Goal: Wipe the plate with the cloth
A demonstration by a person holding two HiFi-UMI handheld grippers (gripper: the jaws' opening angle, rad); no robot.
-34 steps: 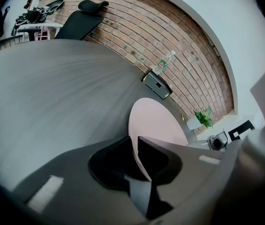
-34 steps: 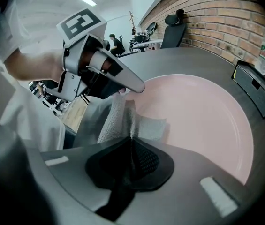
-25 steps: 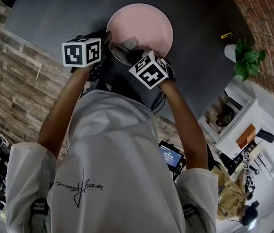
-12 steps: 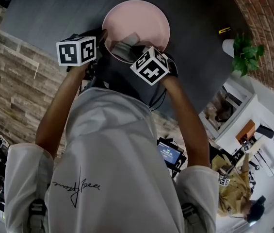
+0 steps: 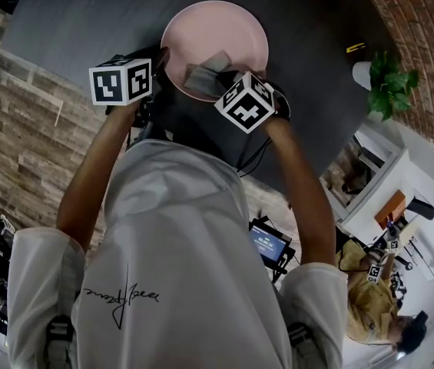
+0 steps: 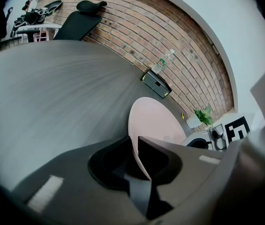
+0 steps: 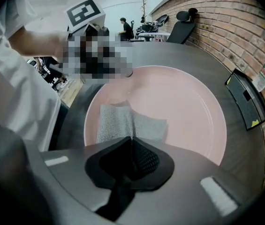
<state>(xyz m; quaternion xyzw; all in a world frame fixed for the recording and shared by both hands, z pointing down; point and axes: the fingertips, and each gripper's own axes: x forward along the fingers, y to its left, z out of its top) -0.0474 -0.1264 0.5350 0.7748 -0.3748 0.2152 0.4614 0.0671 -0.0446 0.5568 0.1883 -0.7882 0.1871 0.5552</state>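
My left gripper [image 6: 134,142] is clamped on the rim of the pink plate [image 5: 228,29], which sits on the dark desk [image 5: 78,21]. My right gripper [image 7: 131,137] pinches the grey cloth [image 7: 123,123] tight. The cloth's free part lies on the plate, just ahead of the jaws.
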